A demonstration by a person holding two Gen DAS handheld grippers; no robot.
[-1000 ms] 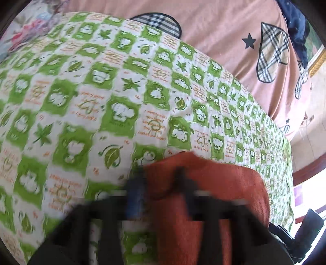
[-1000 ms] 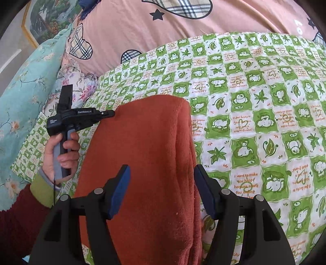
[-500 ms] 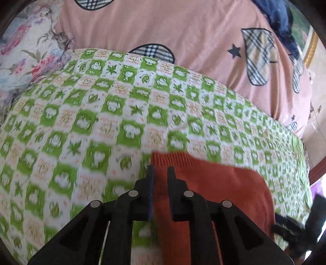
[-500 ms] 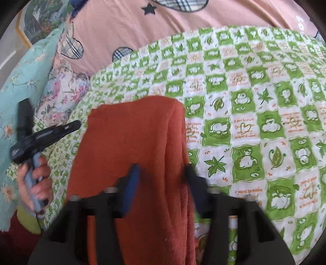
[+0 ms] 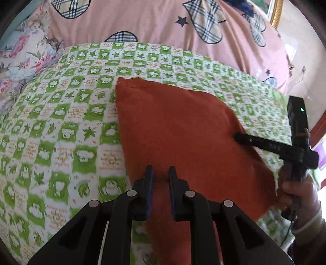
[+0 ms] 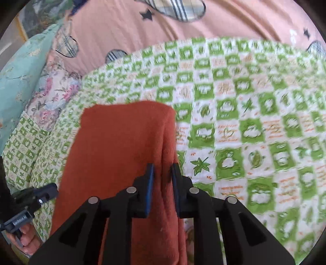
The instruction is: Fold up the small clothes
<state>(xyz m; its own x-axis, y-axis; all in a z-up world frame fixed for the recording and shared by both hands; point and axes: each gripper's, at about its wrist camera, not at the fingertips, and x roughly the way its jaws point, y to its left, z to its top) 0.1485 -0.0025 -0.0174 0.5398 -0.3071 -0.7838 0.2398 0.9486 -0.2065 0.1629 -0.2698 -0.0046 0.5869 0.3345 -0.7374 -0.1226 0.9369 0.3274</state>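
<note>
A rust-orange knitted garment (image 5: 179, 130) lies partly folded on the green-and-white patterned bed cover (image 5: 61, 126). My left gripper (image 5: 160, 173) is shut on the garment's near left edge. My right gripper (image 6: 162, 170) is shut on the garment (image 6: 122, 142) at a thick fold along its right side. The right gripper also shows in the left wrist view (image 5: 238, 138), its tip on the garment's right edge. The left gripper's body shows at the lower left of the right wrist view (image 6: 30, 205).
A pink quilt with plaid hearts and stars (image 5: 163, 26) lies behind the cover. A floral pillow (image 5: 22, 61) is at the left, and a teal pillow (image 6: 18, 77) beside it. A gold picture frame (image 5: 275, 12) hangs at the far right.
Both grippers have closed on the garment: the left from blurred open jaws, the right from wide open. The garment's far end has been drawn back toward me.
</note>
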